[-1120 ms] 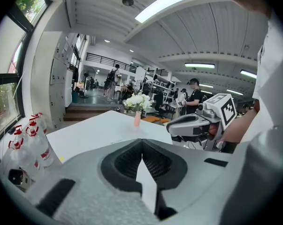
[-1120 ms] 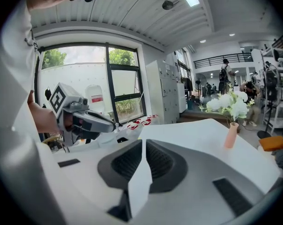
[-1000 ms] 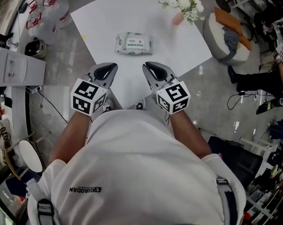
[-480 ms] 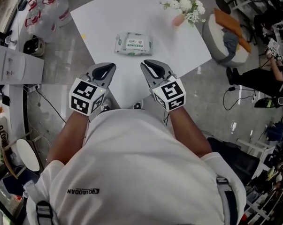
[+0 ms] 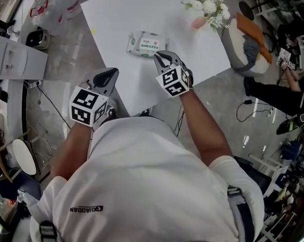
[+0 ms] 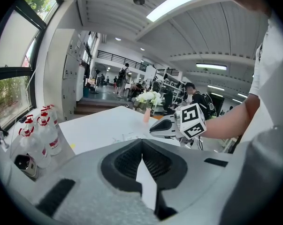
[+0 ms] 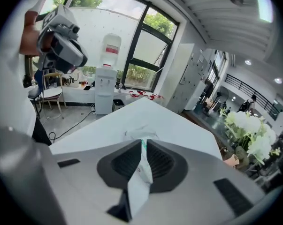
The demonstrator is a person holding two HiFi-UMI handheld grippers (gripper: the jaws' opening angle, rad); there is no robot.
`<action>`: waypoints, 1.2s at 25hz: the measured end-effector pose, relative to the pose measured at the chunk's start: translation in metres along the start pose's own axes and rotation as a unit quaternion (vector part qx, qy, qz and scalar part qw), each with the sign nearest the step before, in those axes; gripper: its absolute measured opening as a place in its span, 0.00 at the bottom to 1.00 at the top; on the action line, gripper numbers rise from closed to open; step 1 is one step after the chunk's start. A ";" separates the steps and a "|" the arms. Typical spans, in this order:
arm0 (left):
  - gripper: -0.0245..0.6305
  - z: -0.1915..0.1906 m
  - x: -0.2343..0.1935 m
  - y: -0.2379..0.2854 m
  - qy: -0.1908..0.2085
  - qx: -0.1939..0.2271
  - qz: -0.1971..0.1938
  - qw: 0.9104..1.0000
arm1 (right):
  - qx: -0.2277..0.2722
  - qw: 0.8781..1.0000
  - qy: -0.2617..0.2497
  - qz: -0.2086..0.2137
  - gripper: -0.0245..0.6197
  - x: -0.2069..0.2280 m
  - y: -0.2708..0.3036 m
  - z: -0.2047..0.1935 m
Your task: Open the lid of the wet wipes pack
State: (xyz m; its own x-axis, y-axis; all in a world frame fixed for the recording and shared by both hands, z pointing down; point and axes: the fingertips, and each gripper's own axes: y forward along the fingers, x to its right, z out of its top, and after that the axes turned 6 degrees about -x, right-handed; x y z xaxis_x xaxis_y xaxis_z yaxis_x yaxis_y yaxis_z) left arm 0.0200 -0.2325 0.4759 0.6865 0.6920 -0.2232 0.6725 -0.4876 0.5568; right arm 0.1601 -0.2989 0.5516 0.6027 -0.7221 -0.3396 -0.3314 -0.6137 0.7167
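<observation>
Hanging back nearest the body, the left tool [image 5: 113, 72] sits over the near edge of the white surface [image 5: 136, 14]. Its tips are together with nothing in them. Likely parked as the spare hand, ready to pin the pack down when the lid gets pulled.

Further out, the right tool [image 5: 160, 57] reaches forward on an extended arm, nose angled down. Its tips are just short of the near right corner of the wet wipes pack [image 5: 147, 43]. Its jaws have just been closing to a narrow slit. Nothing is between them: the pack's green print only shows through the gap ahead, and the pads are not on it. A narrow slit suits a thin flap, so I judge it is set to nip the lid's edge, not take the whole pack.

The pack lies flat, label up, about mid-surface. The lid looks shut; the tab side is too small to tell. Step in hand is the approach, task barely begun.

Beyond the pack, a vase of white flowers [image 5: 204, 6] stands near the far right corner, well apart. Spray bottles [image 5: 53, 6] stand off the surface at far left, not involved.
</observation>
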 end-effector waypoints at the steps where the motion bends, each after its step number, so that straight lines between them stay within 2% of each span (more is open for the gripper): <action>1: 0.04 -0.001 -0.002 -0.001 -0.003 0.000 0.003 1.000 | -0.005 1.000 -0.006 0.002 0.10 0.001 0.008 -0.002; 13: 0.04 -0.013 -0.009 -0.006 -0.029 -0.003 0.026 0.999 | -0.063 0.993 -0.099 0.017 0.11 -0.004 0.078 -0.023; 25: 0.04 -0.015 -0.011 -0.005 -0.040 -0.005 0.034 0.999 | -0.094 0.987 -0.123 0.032 0.15 -0.012 0.101 -0.041; 30: 0.04 -0.018 -0.012 -0.005 -0.041 -0.009 0.035 0.999 | -0.104 0.987 -0.118 0.030 0.19 -0.009 0.106 -0.044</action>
State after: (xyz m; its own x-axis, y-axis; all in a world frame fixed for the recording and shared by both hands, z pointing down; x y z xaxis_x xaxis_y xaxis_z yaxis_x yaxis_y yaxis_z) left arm 0.0035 -0.2288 0.4899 0.7520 0.6106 -0.2481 0.6179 -0.5221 0.5879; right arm 0.1514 -0.3431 0.6575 0.3935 -0.8240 -0.4077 -0.1896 -0.5067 0.8410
